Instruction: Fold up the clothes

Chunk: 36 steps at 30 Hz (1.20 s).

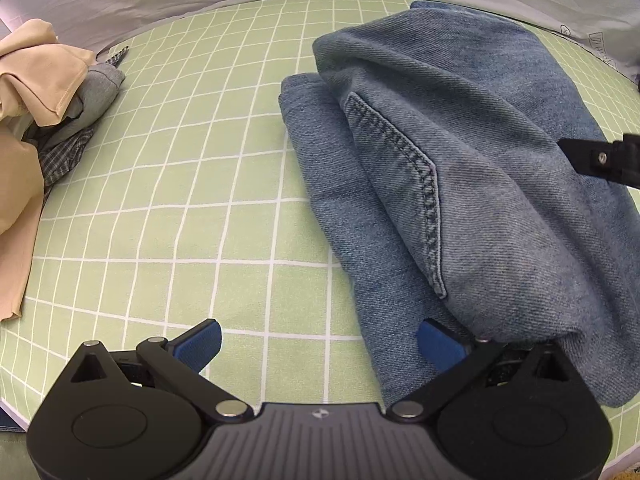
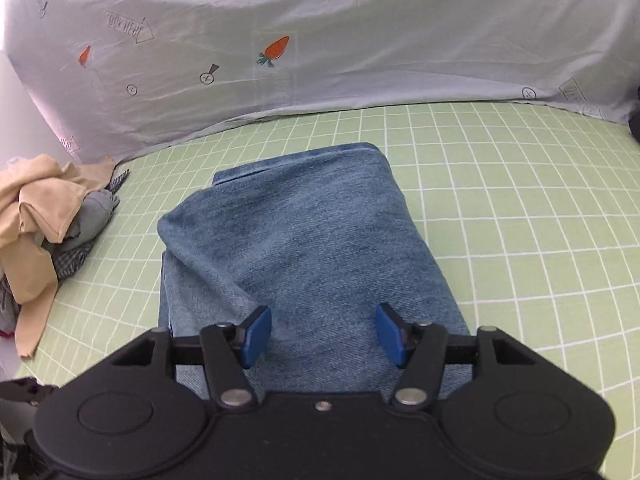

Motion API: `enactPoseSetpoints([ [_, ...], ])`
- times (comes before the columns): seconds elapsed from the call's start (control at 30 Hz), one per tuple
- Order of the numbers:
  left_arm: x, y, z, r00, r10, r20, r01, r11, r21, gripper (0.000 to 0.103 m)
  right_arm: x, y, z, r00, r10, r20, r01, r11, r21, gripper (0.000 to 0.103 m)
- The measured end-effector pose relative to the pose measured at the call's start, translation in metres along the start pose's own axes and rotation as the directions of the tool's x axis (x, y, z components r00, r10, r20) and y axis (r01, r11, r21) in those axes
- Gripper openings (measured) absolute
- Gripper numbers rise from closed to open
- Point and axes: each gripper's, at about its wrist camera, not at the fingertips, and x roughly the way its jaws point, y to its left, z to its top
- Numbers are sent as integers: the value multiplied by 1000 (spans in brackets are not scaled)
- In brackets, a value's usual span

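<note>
A folded pair of blue jeans (image 1: 460, 184) lies on the green checked sheet (image 1: 192, 200); it also shows in the right wrist view (image 2: 304, 248). My left gripper (image 1: 320, 344) is open and empty at the jeans' near left edge, its right pad next to a fold. My right gripper (image 2: 322, 334) is open and empty, held over the near end of the jeans. Part of the right gripper shows at the right edge of the left wrist view (image 1: 604, 160), over the jeans.
A heap of unfolded clothes, beige (image 1: 36, 76) and grey checked, lies at the left; it also shows in the right wrist view (image 2: 44, 216). A pale sheet with carrot prints (image 2: 320, 40) hangs behind the bed. Green sheet (image 2: 520, 220) stretches right of the jeans.
</note>
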Motion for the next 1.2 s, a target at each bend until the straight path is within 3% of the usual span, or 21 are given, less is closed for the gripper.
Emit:
enactPoseSetpoints([
  [0.03, -2, 3, 0, 1000, 4, 2, -4, 1000, -11, 103, 1, 2, -1, 1000, -16, -21, 16, 1000, -7, 81],
  [0.17, -12, 21, -1, 1000, 18, 15, -16, 996, -84, 103, -2, -3, -4, 999, -18, -34, 18, 1000, -4, 82],
  [0.33, -34, 38, 2, 994, -50, 95, 67, 978, -196, 103, -10, -24, 4, 998, -56, -21, 57, 998, 37, 85],
  [0.4, -38, 29, 5, 987, -98, 131, 121, 975, -187, 101, -10, -33, 6, 997, -72, -24, 73, 996, 53, 85],
  [0.6, -29, -17, 19, 974, -176, 144, 189, 978, -87, 70, -9, -52, 4, 993, -104, -51, 107, 992, 68, 85],
  [0.77, -23, -26, 25, 970, -190, 149, 206, 973, -100, 71, -9, -63, -2, 989, -127, -77, 132, 989, 68, 87],
  [1.1, -32, -9, 28, 932, -306, 195, 340, 923, -180, 71, -6, -69, -8, 986, -130, -106, 139, 987, 78, 88],
  [1.2, -26, -14, 31, 946, -278, 167, 306, 936, -173, 71, -4, -68, -6, 986, -127, -108, 135, 988, 73, 89],
])
